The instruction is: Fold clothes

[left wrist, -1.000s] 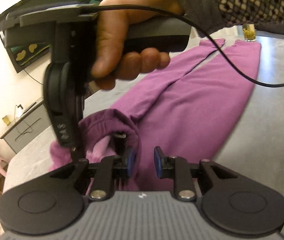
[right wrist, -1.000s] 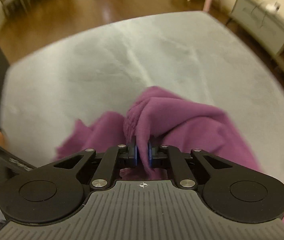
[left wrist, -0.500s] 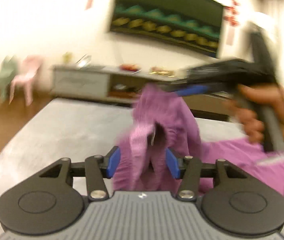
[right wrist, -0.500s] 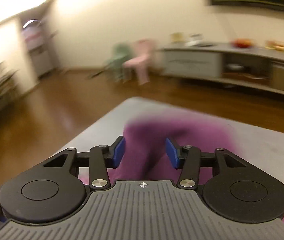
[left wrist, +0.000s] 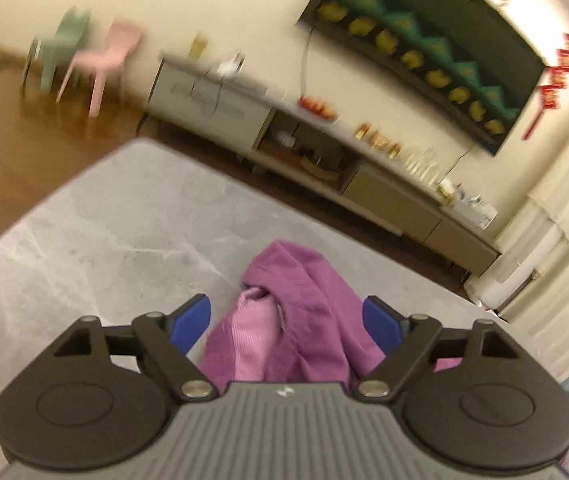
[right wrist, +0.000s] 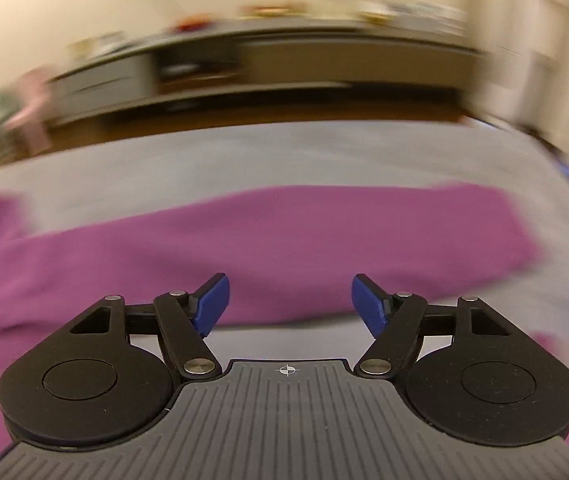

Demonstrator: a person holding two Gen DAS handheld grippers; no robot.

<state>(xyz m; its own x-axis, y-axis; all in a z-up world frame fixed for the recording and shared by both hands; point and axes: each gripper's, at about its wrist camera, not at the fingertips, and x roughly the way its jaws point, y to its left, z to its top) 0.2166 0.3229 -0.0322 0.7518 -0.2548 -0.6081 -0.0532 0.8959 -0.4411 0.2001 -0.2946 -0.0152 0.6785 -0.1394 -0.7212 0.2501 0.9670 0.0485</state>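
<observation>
A cream-walled room with a long low sideboard (left wrist: 368, 184) and wood floor frames a grey marbled counter (left wrist: 96, 236), where purple trousers (right wrist: 268, 248) lie stretched flat. Both jaw pairs are opening: the left hand-held gripper (left wrist: 287, 320) flanks the bunched waistband untouched, the right hand-held gripper (right wrist: 289, 304) hovers empty. No writing is legible.

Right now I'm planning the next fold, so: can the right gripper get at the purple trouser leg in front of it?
Probably yes. The right gripper hangs over the purple trouser leg, jaws opening with nothing between them, and nothing lies across the cloth on the grey table. The view is blurred, so judge the height loosely.
</observation>
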